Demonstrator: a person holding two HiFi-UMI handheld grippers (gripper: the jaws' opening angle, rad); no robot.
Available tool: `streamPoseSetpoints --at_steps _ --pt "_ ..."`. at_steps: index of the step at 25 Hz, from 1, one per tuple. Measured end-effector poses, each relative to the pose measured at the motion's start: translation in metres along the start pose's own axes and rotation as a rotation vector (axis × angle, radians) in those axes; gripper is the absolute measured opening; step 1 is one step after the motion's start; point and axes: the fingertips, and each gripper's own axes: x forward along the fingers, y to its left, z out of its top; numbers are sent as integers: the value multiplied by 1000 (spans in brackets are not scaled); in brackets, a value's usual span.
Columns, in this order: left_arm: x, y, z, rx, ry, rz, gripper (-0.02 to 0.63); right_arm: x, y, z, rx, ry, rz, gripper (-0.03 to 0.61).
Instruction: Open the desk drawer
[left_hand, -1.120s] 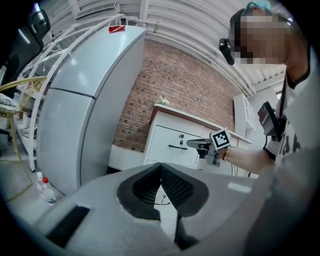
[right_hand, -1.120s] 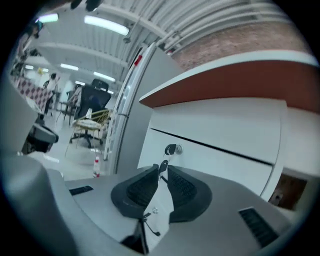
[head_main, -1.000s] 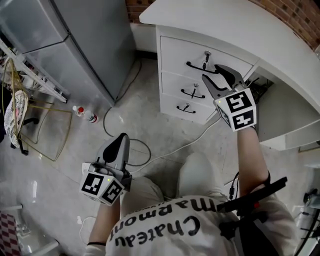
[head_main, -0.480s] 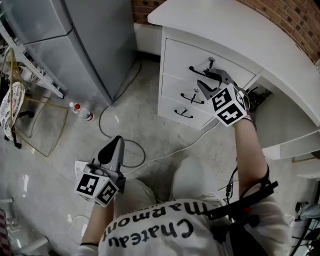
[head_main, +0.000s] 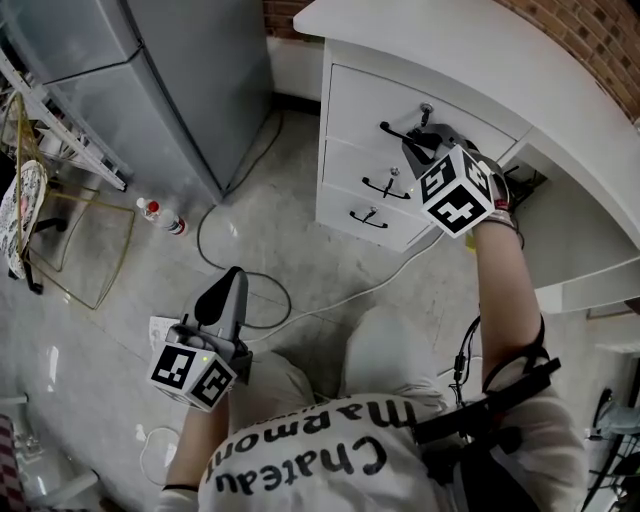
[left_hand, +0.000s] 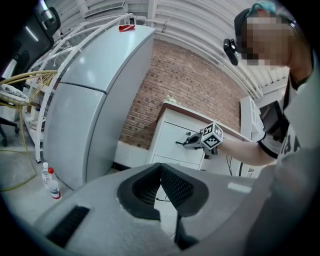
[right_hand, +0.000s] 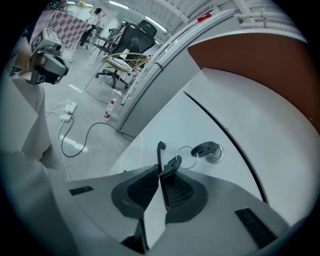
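The white desk has three stacked drawers; the top drawer carries a black bar handle and a lock with keys. My right gripper is at that handle, its jaws closing, and the handle stands up from between the pads in the right gripper view. The top drawer sits flush with the desk front. My left gripper hangs low over the floor by my knee, shut with nothing in it, and points toward the desk.
Two lower drawers with their own handles sit below. A grey fridge stands left of the desk. On the floor lie a bottle, a white cable and a power strip. A wire rack is at far left.
My right gripper has dropped onto the top drawer handle, rolled its wrist, and its wide-open jaws have come together around the handle. The left gripper has stayed in place.
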Motion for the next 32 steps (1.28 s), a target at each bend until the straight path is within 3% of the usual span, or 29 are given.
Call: streamPoseSetpoints --at_steps 5,11,22,32 --pt "-3 -2 -2 -4 0 0 15 -1 0 -3 100 -6 42 38" --pt "-4 -2 -1 -9 -5 -4 15 -1 1 -3 133 43 78 37" --pt "-6 3 5 -23 -18 -7 15 -27 29 11 72 53 92 34" --pt "-3 2 4 -4 -18 4 15 -51 51 17 90 54 97 34"
